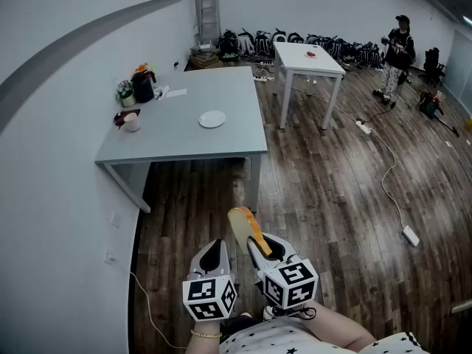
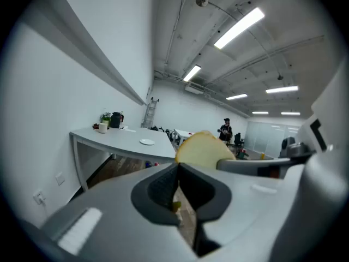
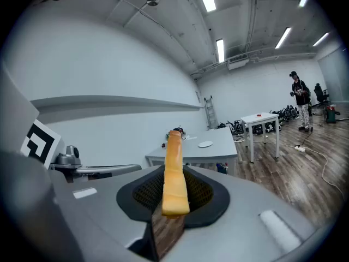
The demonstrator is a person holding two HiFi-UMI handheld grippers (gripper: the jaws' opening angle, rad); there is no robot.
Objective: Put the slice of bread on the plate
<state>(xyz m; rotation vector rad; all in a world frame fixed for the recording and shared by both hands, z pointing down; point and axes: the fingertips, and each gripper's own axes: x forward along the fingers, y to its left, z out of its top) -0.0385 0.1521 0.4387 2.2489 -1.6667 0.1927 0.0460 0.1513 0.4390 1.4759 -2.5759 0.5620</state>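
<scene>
A slice of bread (image 1: pixel 242 223) stands on edge, clamped in my right gripper (image 1: pixel 256 248), which is shut on it low over the wooden floor. In the right gripper view the bread (image 3: pixel 174 173) rises between the black pads of that gripper (image 3: pixel 173 189). My left gripper (image 1: pixel 215 249) is just to its left, jaws together and empty; its own view shows the left gripper (image 2: pixel 178 172) pads touching, with the bread (image 2: pixel 202 149) behind them. The small white plate (image 1: pixel 212 119) lies on the grey table (image 1: pixel 184 142) well ahead, and the plate (image 3: pixel 205 144) is also seen far off.
On the grey table's left side stand a mug (image 1: pixel 132 122), a black jug and plants (image 1: pixel 142 87). A white table (image 1: pixel 308 56) stands behind. A person (image 1: pixel 399 50) stands far right. Bags line the back wall. A cable and power strip (image 1: pixel 410 235) lie on the floor.
</scene>
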